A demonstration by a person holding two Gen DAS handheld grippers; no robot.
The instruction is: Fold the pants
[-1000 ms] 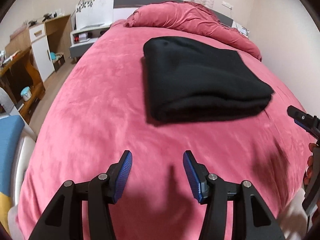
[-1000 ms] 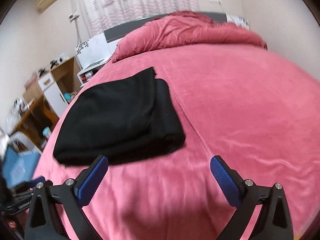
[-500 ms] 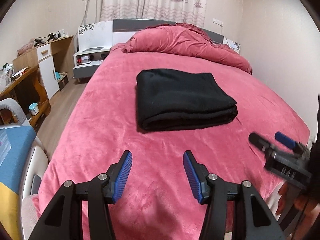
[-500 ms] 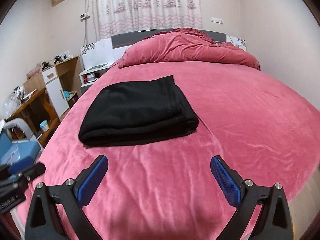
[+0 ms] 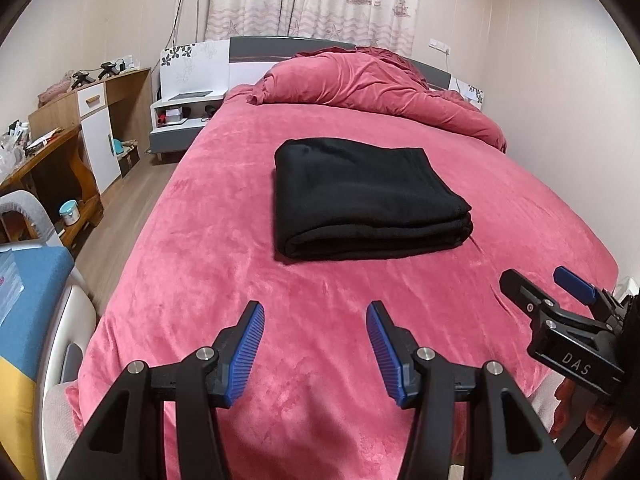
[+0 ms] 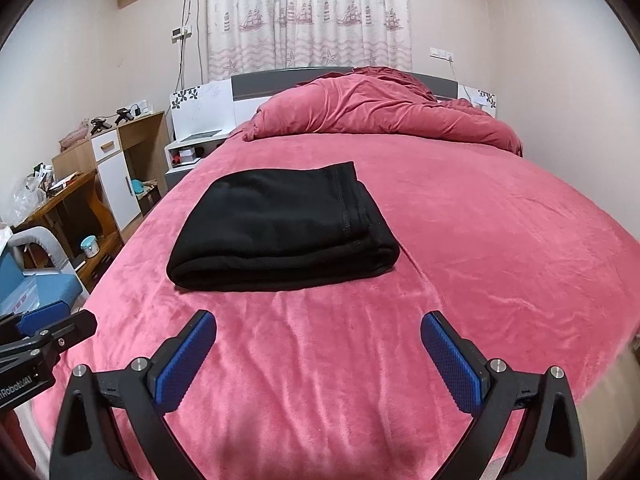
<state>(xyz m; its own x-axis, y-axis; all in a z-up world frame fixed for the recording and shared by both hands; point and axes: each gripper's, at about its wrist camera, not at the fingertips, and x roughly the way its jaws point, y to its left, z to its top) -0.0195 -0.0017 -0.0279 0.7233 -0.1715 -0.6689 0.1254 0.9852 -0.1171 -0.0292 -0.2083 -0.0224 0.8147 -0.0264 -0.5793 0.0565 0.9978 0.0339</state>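
Both tools hang released over the bed, nothing between their blue pads. From the left wrist view, the left tool (image 5: 315, 344) sits with its jaws apart above the near end of the bed (image 5: 200, 264), well apart from the pants (image 5: 364, 200), which lie as a flat black rectangle in several stacked layers near the middle of the pink cover, the rounded fold edge facing the camera. At the right edge of this view the right tool (image 5: 554, 284) shows side-on, parted and empty, with part of the hand (image 5: 576, 408) that carries it below; most of that hand is cut off by the frame. From the right wrist view, the right tool (image 6: 318, 354) is spread wider, also above bare cover, and the pants (image 6: 280, 232) lie ahead and to the left, with a stitched hem running along their right side. The left tool (image 6: 48, 326) pokes in at the left edge, only partly visible. Judging by the neat, compact stack, the folding looks finished, with little or nothing left beyond perhaps smoothing. How many layers the stack has, and whether the far edges line up, cannot be made out, since the black fabric swallows detail. A bunched duvet (image 6: 380, 108) lies at the head of the bed.
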